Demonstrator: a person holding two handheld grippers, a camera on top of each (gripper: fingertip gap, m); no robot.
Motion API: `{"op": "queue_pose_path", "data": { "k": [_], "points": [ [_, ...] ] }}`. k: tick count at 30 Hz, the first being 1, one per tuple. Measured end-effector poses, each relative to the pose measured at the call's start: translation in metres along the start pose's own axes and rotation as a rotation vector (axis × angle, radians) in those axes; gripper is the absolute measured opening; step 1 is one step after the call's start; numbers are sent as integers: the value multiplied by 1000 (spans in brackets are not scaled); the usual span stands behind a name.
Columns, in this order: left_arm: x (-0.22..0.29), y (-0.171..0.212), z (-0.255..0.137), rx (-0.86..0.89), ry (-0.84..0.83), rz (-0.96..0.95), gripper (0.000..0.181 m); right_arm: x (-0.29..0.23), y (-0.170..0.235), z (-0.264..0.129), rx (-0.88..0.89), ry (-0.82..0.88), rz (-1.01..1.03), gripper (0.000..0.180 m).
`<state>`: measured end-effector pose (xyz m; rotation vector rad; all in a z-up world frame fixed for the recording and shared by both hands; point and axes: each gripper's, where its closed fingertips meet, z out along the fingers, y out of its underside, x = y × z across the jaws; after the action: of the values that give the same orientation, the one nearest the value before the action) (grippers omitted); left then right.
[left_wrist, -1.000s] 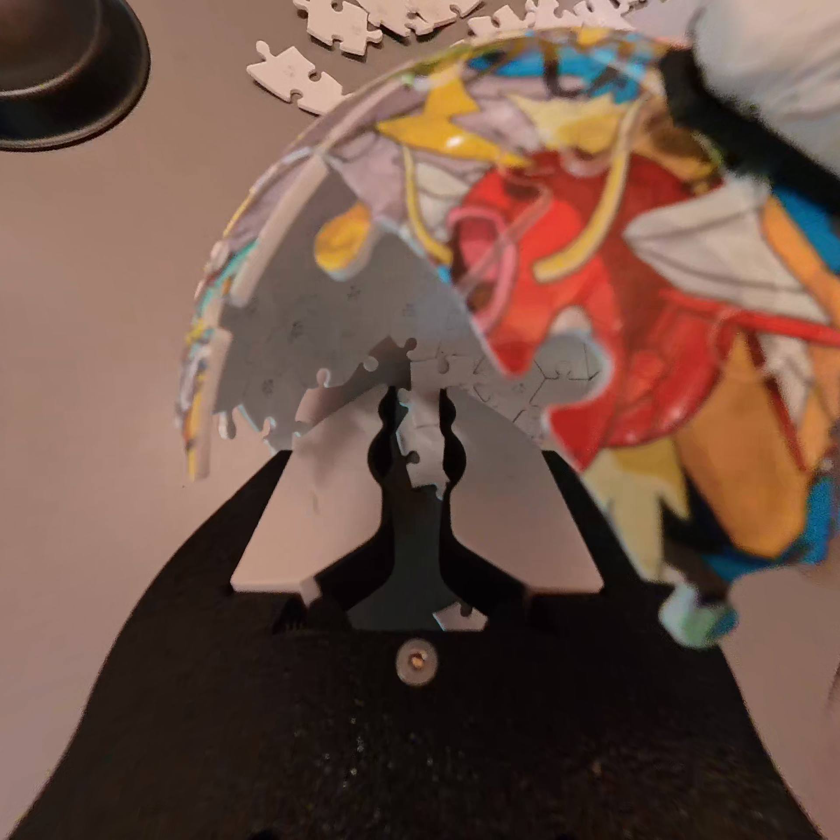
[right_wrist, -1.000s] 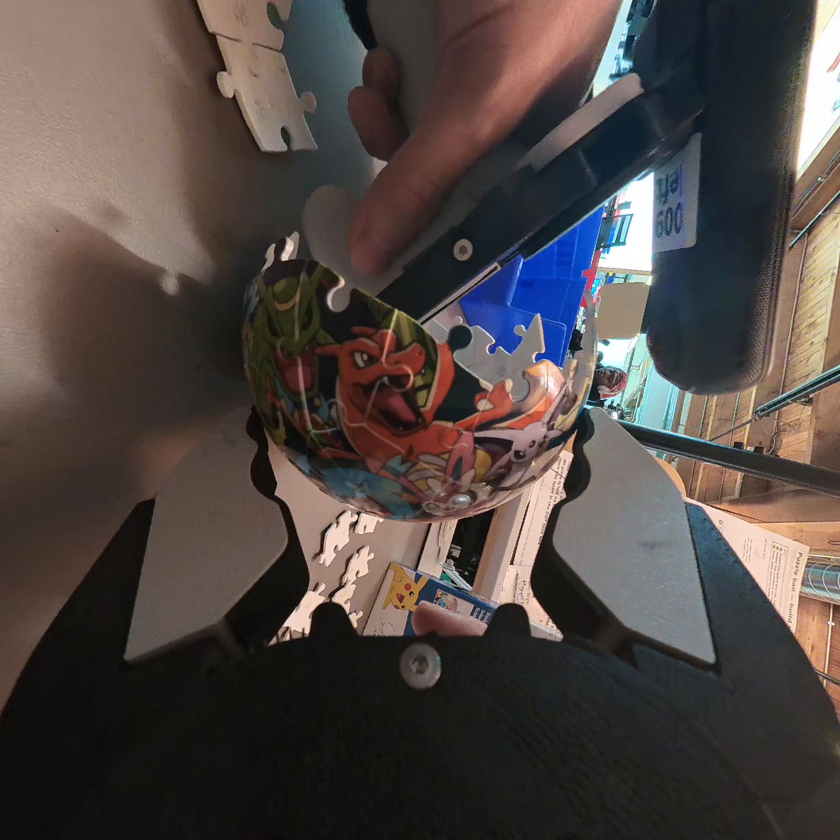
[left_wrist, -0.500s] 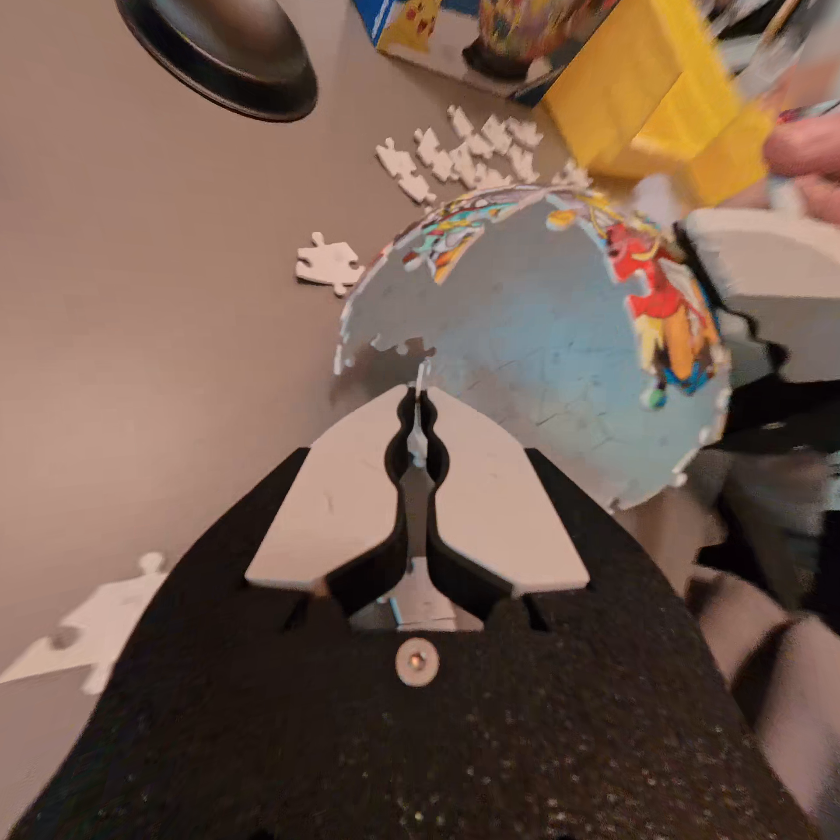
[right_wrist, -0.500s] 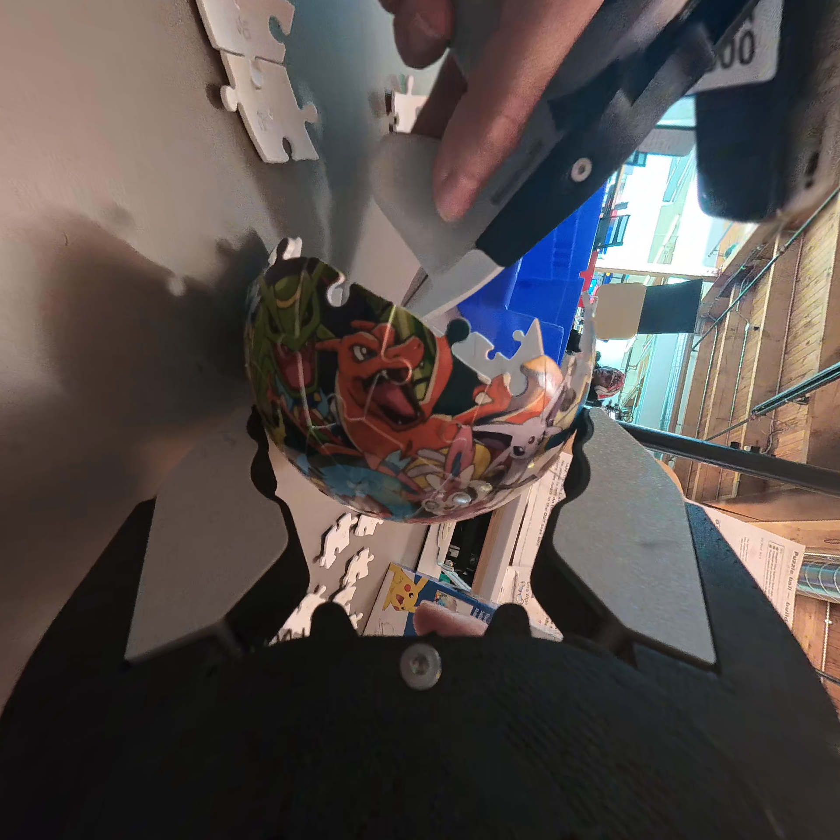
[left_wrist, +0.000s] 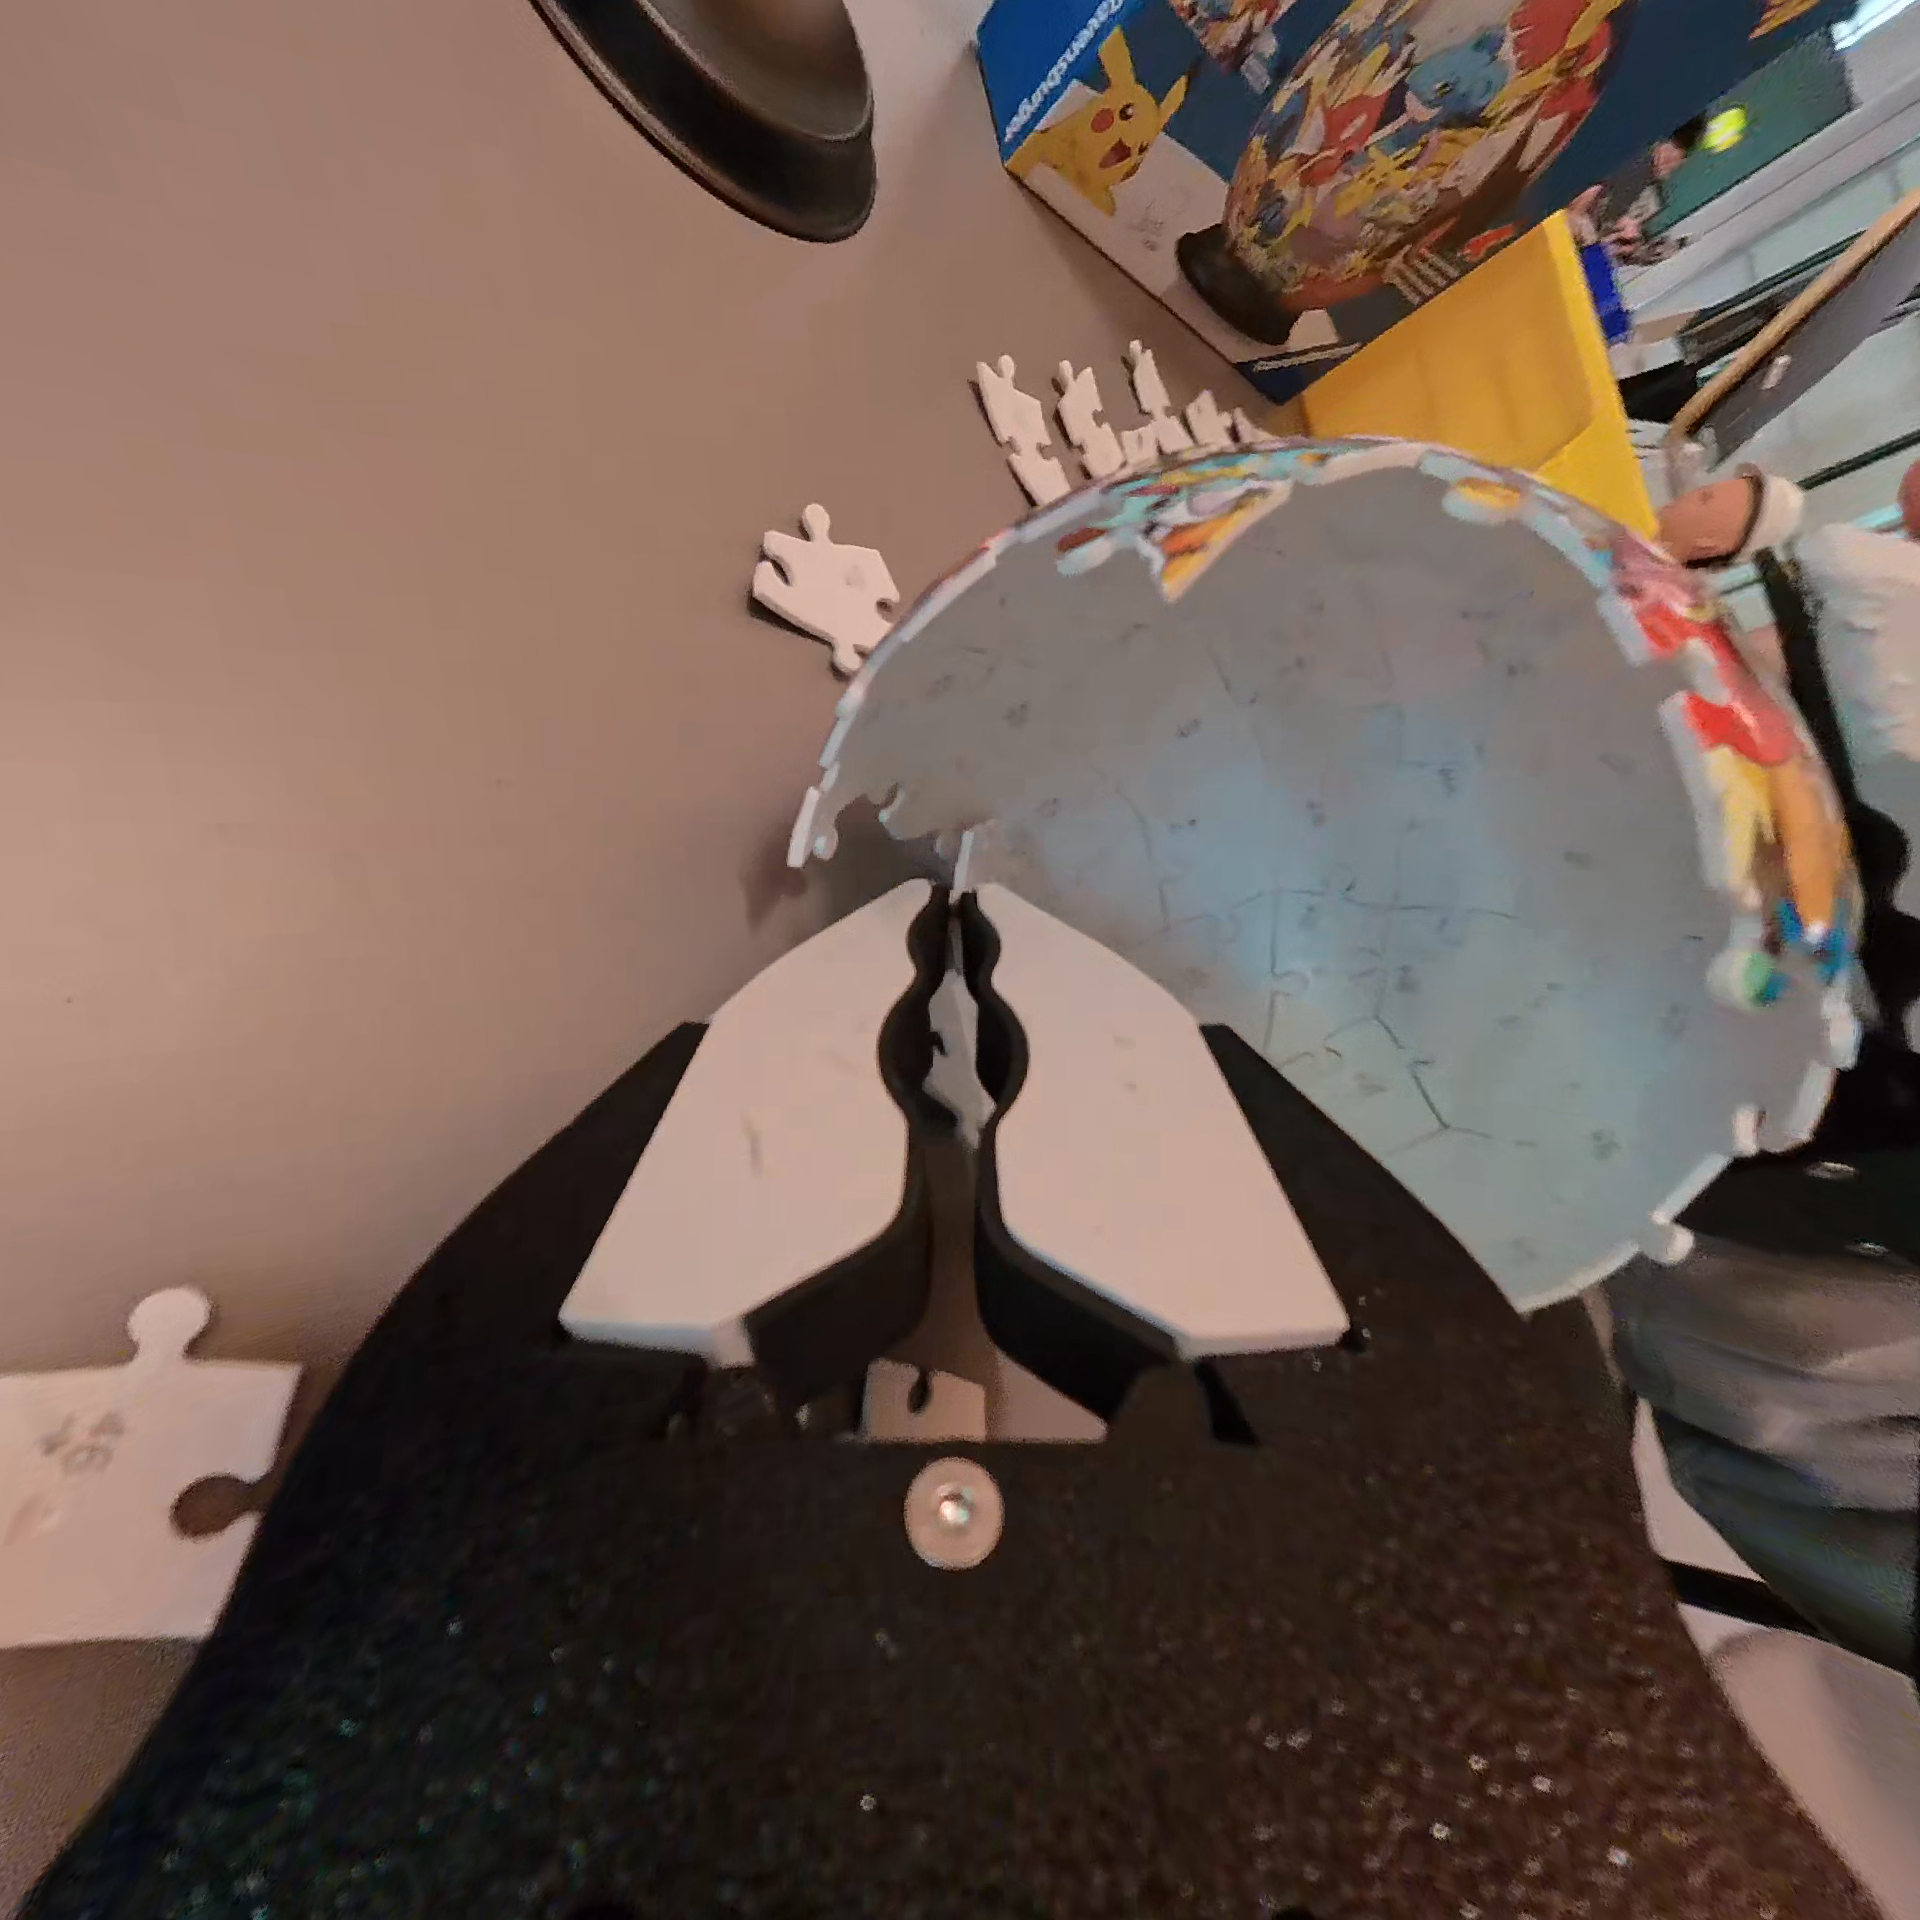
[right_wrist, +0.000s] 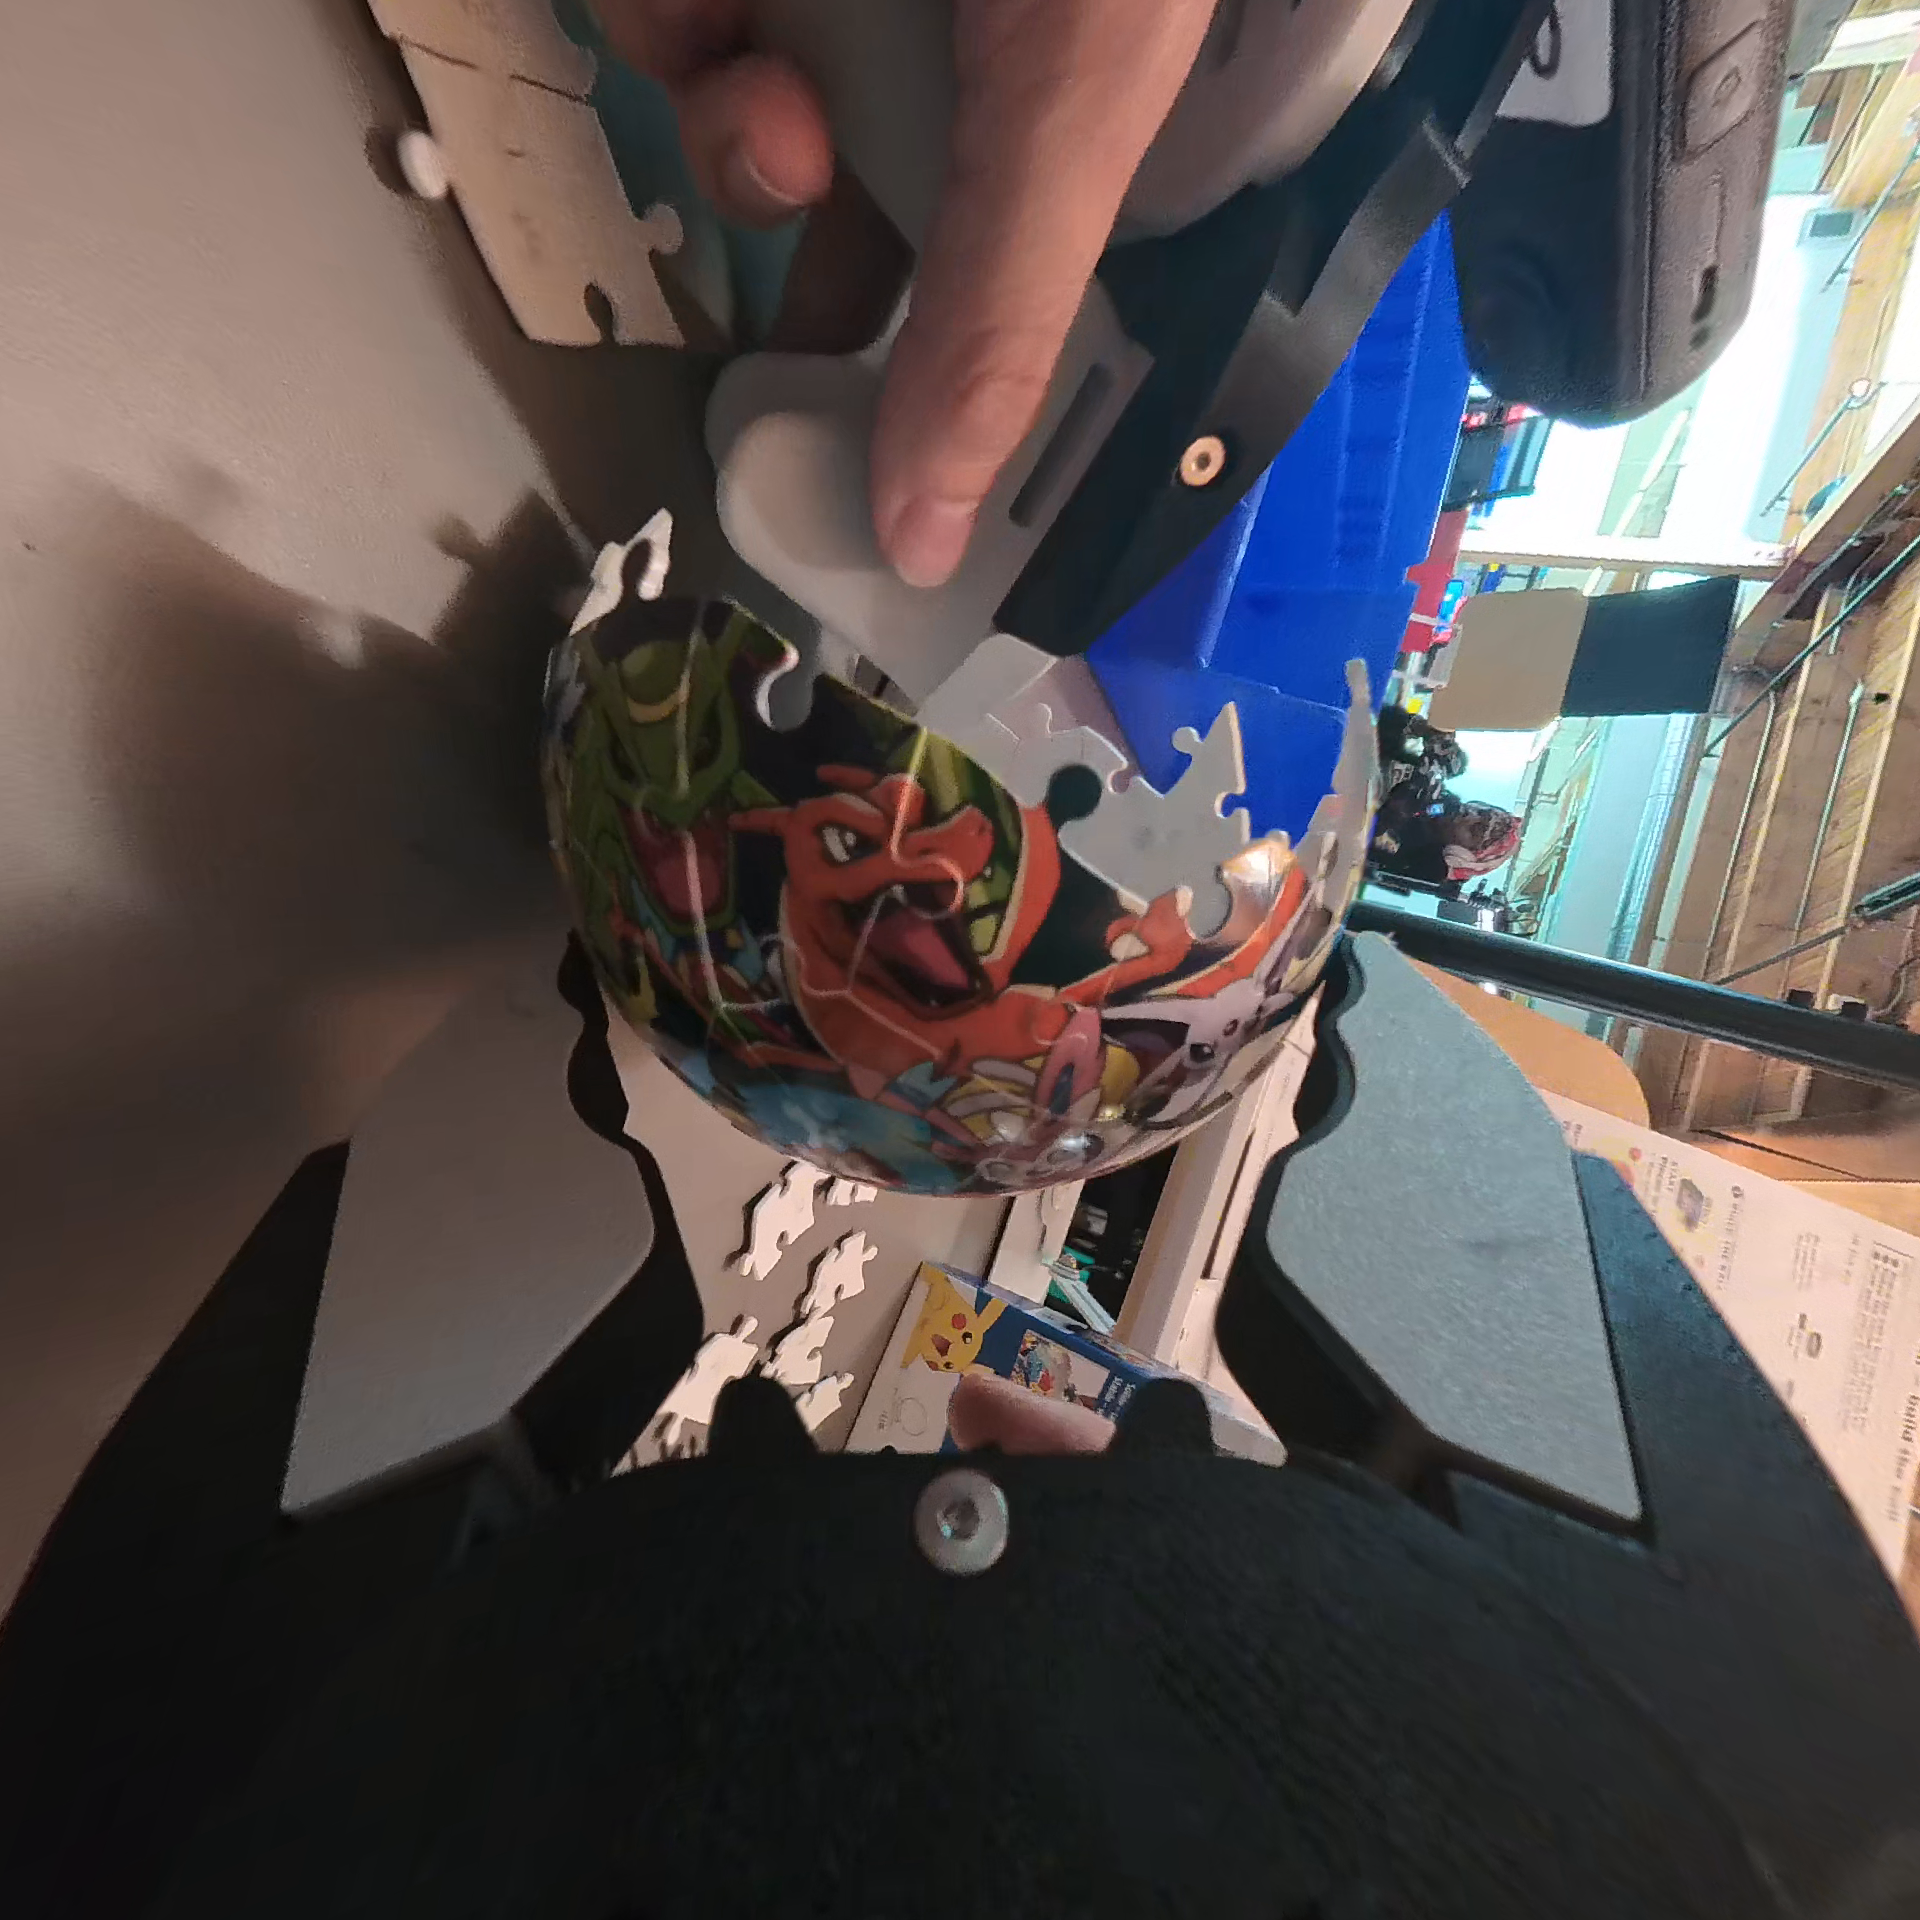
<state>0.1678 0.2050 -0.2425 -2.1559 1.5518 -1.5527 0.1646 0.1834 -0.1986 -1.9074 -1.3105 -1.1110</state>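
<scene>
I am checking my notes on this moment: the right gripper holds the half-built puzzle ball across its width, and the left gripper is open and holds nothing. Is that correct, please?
Not quite. The left gripper is shut on a puzzle piece, seen edge-on in the left wrist view. The rest stands: the right gripper holds the puzzle ball across its width.

My left gripper (left_wrist: 954, 920) hides most of the thin puzzle piece (left_wrist: 964, 857) pinched in it. The dark round base (left_wrist: 727, 104) and a flat piece (left_wrist: 94, 1496) run off the frame. The puzzle shell (right_wrist: 935, 914) covers my right gripper's pads where they meet it.
</scene>
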Motion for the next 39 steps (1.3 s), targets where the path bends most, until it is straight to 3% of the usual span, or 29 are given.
{"op": "queue_pose_path", "data": {
  "k": [1, 14, 18, 23, 39],
  "points": [
    [-2, -1, -1, 6, -24, 11, 2, 0, 0, 1, -2, -3, 2, 127],
    [-1, -3, -3, 5, -64, 107, 1, 1, -3, 2, 7, 3, 15, 128],
    [10, -11, -7, 62, 11, 57, 1, 1, -1, 2, 10, 6, 23, 129],
    [8, -4, 1, 14, 18, 22, 1, 0, -1, 2, 11, 8, 21, 129],
    [-5, 2, 4, -55, -209, 234, 7, 0, -2, 2, 10, 17, 18, 129]
  ]
}}
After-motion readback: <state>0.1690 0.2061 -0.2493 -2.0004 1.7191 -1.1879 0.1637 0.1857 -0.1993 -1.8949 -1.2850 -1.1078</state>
